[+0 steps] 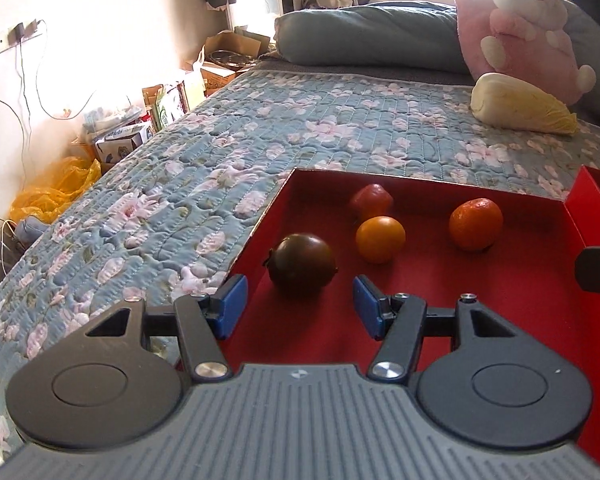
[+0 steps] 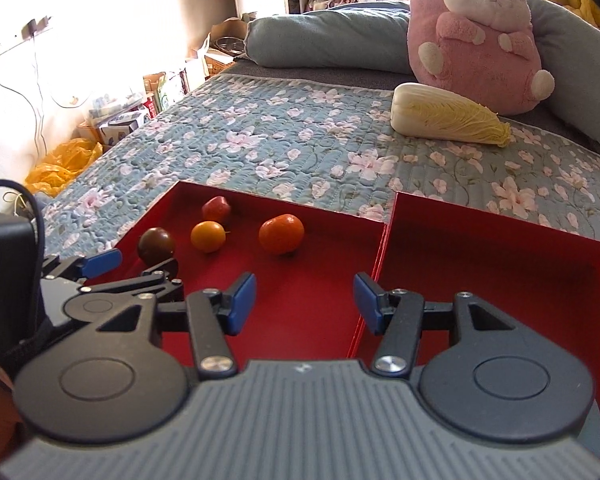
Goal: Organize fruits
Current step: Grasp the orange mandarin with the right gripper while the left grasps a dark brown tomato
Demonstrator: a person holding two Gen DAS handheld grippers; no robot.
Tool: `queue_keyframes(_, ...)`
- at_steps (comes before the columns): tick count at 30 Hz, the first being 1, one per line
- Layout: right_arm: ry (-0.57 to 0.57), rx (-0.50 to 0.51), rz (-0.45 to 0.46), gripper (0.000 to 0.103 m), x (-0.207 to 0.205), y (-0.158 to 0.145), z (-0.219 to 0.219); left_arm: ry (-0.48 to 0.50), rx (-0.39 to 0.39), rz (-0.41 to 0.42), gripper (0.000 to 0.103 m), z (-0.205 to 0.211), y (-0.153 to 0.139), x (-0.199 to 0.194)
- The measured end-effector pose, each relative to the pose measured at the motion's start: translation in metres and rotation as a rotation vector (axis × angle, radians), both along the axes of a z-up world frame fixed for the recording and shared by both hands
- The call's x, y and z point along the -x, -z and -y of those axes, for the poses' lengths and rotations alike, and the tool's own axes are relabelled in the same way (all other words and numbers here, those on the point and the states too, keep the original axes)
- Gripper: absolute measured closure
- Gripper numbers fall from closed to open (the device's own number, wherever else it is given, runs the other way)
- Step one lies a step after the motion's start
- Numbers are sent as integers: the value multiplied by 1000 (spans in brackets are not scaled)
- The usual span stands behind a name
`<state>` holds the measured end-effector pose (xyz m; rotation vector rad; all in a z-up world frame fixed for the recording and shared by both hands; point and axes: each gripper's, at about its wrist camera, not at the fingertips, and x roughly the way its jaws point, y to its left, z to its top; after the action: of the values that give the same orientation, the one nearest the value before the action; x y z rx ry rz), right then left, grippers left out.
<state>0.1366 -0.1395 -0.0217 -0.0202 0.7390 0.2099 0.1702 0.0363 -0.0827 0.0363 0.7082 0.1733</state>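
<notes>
Two red trays lie side by side on the bed. The left tray (image 1: 440,312) (image 2: 300,300) holds a dark brown tomato (image 1: 302,264) (image 2: 156,245), a yellow-orange fruit (image 1: 380,239) (image 2: 207,235), a tangerine (image 1: 476,224) (image 2: 281,234) and a red fruit (image 1: 371,200) (image 2: 216,209). The right tray (image 2: 500,272) holds no fruit that I can see. My left gripper (image 1: 300,312) (image 2: 136,264) is open, just short of the dark tomato. My right gripper (image 2: 305,303) is open and empty, over the wall between the trays.
A napa cabbage (image 1: 520,104) (image 2: 448,120) and a pink plush rabbit (image 2: 480,36) lie at the far right of the floral quilt (image 1: 260,132). A grey-blue bolster (image 2: 328,40) lies at the head. Boxes and a yellow bag (image 1: 56,192) crowd the floor at left.
</notes>
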Motion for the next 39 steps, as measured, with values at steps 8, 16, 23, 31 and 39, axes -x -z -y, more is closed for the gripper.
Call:
queue_keyframes(8, 14, -12, -16, 46, -25, 9, -6, -7, 35, -13, 36, 1, 10, -21)
queue_keyframes(16, 43, -57, -30, 45, -53, 16, -16, 2, 73, -12, 26, 1, 12, -30)
queue_keyframes(23, 57, -71, -44, 44, -75, 26, -29, 13, 80, -1, 28, 1, 13, -35)
queue_keyframes(31, 28, -26, -88, 52, -89, 38, -45, 26, 86, 11, 38, 2, 13, -36)
queue_keyframes(39, 51, 2, -75, 62, -88, 40, -38, 32, 87, 27, 56, -1, 13, -37)
